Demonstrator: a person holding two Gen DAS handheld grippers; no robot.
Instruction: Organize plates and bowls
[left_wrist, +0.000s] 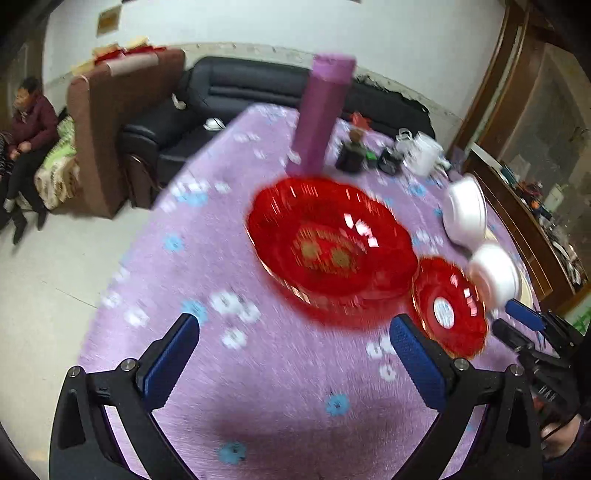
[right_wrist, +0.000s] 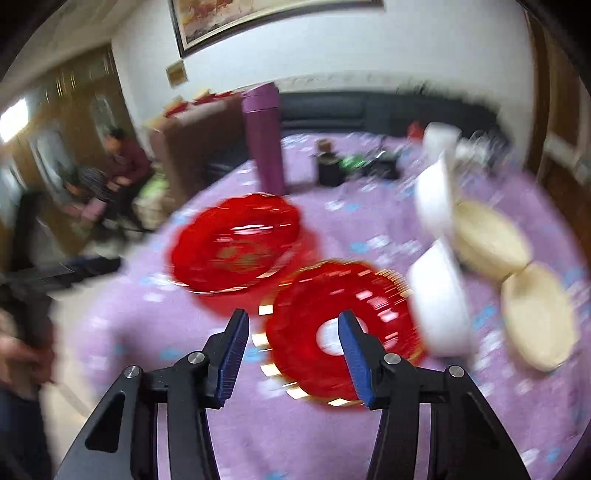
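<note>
Left wrist view first: the left tool (left_wrist: 293, 326) hangs over the purple flowered desk (left_wrist: 258, 387) with its blue pads spread wide and nothing between them. Just ahead sits the big red plate (left_wrist: 328, 240), and the small red plate (left_wrist: 448, 308) is right beside it on the right, rims looking like they touch or overlap a bit, though the blur makes that hard to call. Two white bowls (left_wrist: 466, 214) sit tipped on edge past the small plate, one behind the other. A tall purple bottle (left_wrist: 321, 114) stands upright behind the big plate, with a dark jar (left_wrist: 352, 153) and some clutter further back. The right tool pokes in at the right edge.

Right wrist view is pretty smeared. The right tool (right_wrist: 291, 325) has its jaws roughly half apart, empty, hovering over the near edge of the small red plate (right_wrist: 343, 332) without touching it as far as I can see. The big red plate (right_wrist: 236, 243) is up and left of it. The white bowls (right_wrist: 441, 299) sit to the right, and two cream dishes (right_wrist: 491, 240) lie beyond them. The bottle (right_wrist: 264, 140) stands behind.

Off to the left, people sit (left_wrist: 31, 125) near a black sofa (left_wrist: 229, 88).
</note>
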